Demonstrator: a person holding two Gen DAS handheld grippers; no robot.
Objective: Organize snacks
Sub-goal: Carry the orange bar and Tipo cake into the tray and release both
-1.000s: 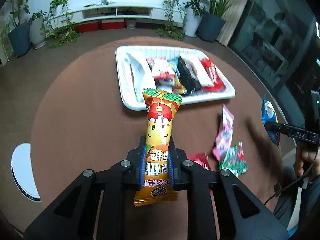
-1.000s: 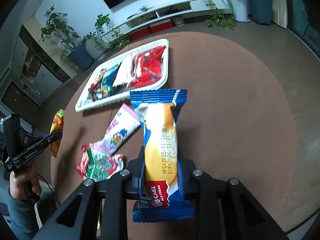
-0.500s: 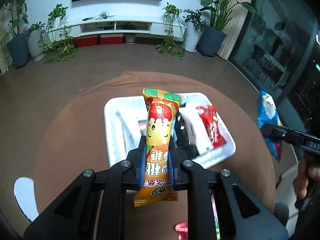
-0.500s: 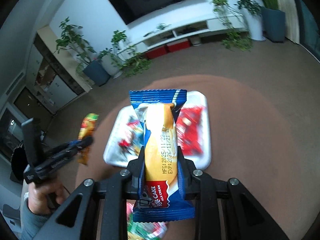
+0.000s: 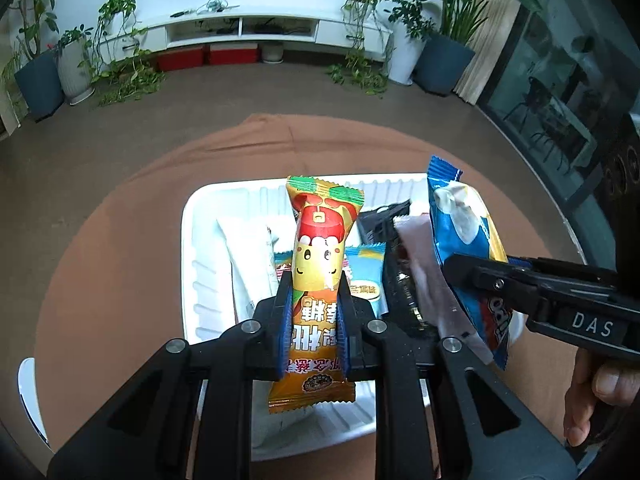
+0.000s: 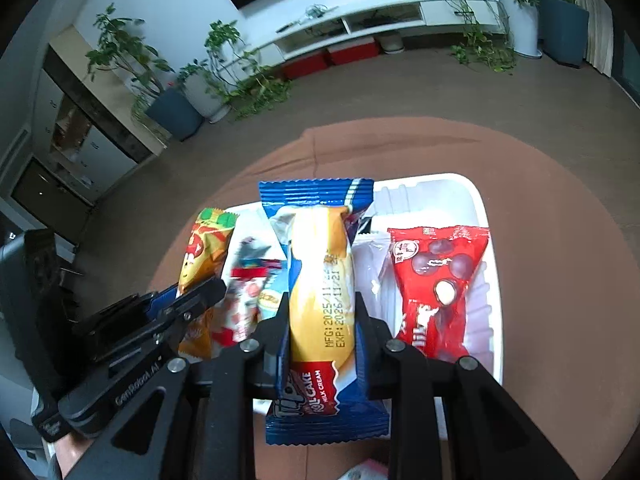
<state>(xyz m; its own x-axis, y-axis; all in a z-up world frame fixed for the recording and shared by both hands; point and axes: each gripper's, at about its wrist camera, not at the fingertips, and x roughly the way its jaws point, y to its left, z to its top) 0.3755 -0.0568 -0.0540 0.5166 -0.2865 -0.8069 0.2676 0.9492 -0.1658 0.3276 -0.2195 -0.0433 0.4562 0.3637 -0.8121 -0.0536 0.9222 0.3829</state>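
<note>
My left gripper is shut on an orange-yellow candy packet, held upright above the white tray. In the same view, my right gripper reaches in from the right with a blue roll-cake packet. The right wrist view shows the right gripper shut on that blue packet over the tray. The left gripper and its orange packet are close by on the left. The two grippers hang side by side above the tray.
Several snacks lie in the tray: a white packet, a black one, a pink one and a red chocolate bag. The tray rests on a round brown table. A hand grips the right tool's handle.
Both grippers have carried their packets forward from the near part of the table to above the tray. The loose packets on the table have dropped out of view.
</note>
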